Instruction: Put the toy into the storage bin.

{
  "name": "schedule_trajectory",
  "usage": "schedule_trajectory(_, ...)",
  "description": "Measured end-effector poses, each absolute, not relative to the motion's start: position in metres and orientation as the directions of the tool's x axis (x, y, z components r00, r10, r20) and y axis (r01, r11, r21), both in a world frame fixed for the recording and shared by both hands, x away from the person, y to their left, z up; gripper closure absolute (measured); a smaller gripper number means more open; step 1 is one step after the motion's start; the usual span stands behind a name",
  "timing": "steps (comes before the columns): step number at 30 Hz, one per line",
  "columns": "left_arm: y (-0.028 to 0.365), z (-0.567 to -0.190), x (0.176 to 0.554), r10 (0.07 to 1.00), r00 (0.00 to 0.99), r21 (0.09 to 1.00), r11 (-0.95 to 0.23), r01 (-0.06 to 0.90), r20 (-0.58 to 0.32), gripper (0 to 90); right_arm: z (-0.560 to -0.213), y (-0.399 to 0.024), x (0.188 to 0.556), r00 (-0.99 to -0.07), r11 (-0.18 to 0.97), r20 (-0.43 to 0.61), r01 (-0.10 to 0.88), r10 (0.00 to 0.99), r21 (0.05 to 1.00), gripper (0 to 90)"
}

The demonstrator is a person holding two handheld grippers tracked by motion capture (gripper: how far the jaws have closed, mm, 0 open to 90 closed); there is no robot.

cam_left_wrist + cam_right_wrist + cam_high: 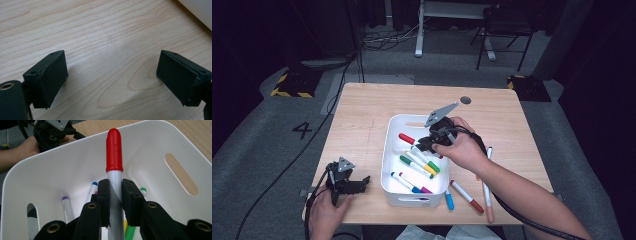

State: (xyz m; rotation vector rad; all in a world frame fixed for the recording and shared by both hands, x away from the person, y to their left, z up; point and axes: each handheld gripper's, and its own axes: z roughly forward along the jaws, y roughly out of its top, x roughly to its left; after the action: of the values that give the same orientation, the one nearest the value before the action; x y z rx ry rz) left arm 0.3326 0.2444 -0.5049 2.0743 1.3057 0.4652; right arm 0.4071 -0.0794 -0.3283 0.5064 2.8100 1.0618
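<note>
Pale light-wood rectangular desk (pixel 362 115), fine grain, matte. Glossy white plastic bin w/ rounded corners & slot handles (pixel 393 170) at desk centre. Inside bin: smooth cylindrical markers w/ caps in green, yellow, blue, purple, lying flat on bin floor. Loose on desk just right of bin: blue-capped marker (pixel 449 200), red-capped marker (pixel 467 196), long pale marker (pixel 488 192).

Right hand-held gripper (pixel 115 192), black, clamped on grey-white barrel of red-capped marker (pixel 114 152); marker inside bin's rim, above the others, cap end toward far bin wall. Right forearm angled in from lower right, hand over bin.

Left hand-held gripper (pixel 112 75), jaws wide apart, nothing between, low over bare desk near front-left edge, left of bin.
</note>
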Motion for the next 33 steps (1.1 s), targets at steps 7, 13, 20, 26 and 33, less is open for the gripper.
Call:
schedule_trajectory(7, 0.244, -0.505, 0.333, 0.896, 0.442, 0.678, -0.305, 0.669, -0.033, 10.2, -0.339, -0.082, 0.410, -0.934, 0.730, 0.004, 0.282, 0.357, 0.623, 76.8)
schedule_trajectory(13, 0.244, -0.505, 0.333, 0.896, 0.442, 0.678, -0.306, 0.669, -0.032, 10.2, -0.352, -0.082, 0.411, -0.935, 0.751, -0.001, 0.285, 0.356, 0.596, 76.8)
schedule_trajectory(20, 0.244, -0.505, 0.333, 0.896, 0.442, 0.678, -0.306, 0.669, -0.032, 10.2, -0.360, -0.076, 0.410, -0.943, 0.783, -0.029, 0.258, 0.332, 0.567, 76.8)
schedule_trajectory(26, 0.244, -0.505, 0.333, 0.896, 0.443, 0.678, -0.306, 0.668, -0.032, 10.2, -0.369, -0.068, 0.408, -0.946, 0.822, -0.038, 0.260, 0.323, 0.507, 76.8)
schedule_trajectory(33, 0.244, -0.505, 0.333, 0.896, 0.443, 0.678, -0.307, 0.668, -0.031, 10.2, -0.377, -0.066, 0.407, -0.954, 0.836, -0.016, 0.253, 0.298, 0.486, 76.6)
